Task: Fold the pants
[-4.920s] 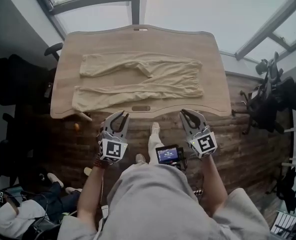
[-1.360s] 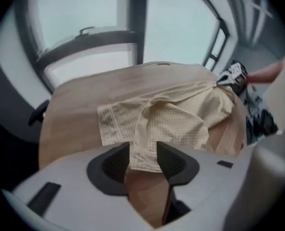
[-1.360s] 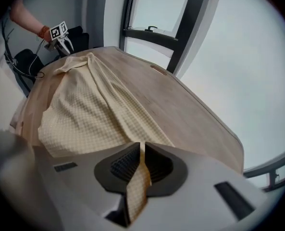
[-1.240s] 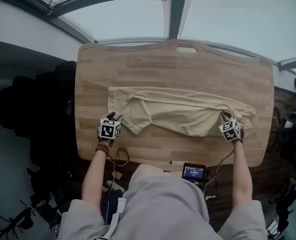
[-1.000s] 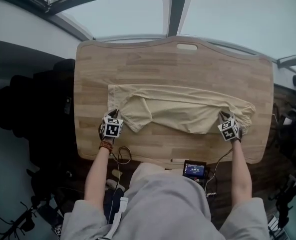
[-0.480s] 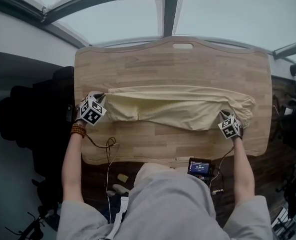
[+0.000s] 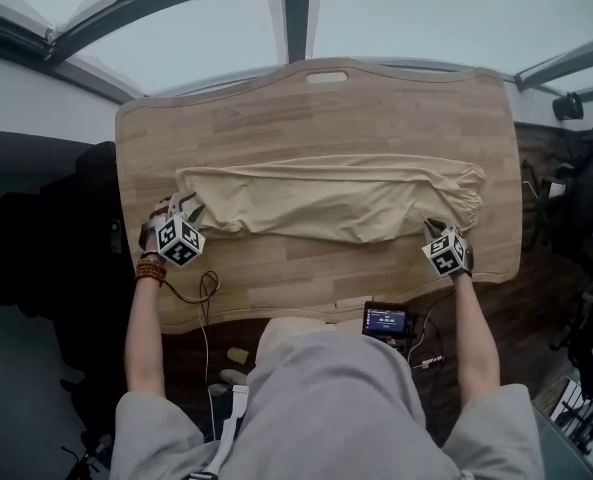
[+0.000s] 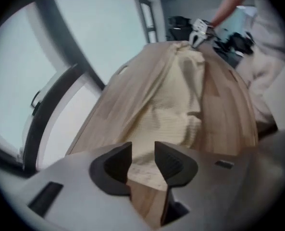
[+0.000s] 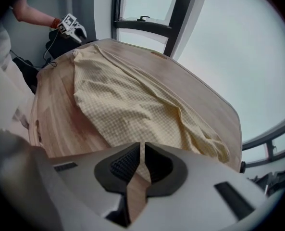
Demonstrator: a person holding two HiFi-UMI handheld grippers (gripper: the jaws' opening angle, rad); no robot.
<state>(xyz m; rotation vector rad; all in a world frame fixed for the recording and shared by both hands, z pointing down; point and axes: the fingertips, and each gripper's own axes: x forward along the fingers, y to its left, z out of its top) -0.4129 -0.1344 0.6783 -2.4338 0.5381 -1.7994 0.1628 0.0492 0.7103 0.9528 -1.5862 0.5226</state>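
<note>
The pants (image 7: 326, 198), pale yellow with a fine check, lie as one long rumpled band across the middle of the wooden surface (image 7: 316, 108), running from the person's left to their right, the two legs laid one over the other. At the right-hand end the right claw (image 7: 434, 228) points steeply down with its jaws nearly together, and a thin fold of the cloth is pinched between the pads (image 9: 128, 165). At the other end the left claw (image 7: 182, 208) hangs just over the tip of the pants; its jaws have just been opening and now stand apart, and the edge of the cloth (image 8: 176, 95) shows through the gap, but neither pad presses on it. Nearer the person, a dark cable (image 7: 201, 290) loops over the front edge of the surface by the left wrist, and a small device with a lit screen (image 7: 386, 320) sits just below that edge, towards the right arm.
</note>
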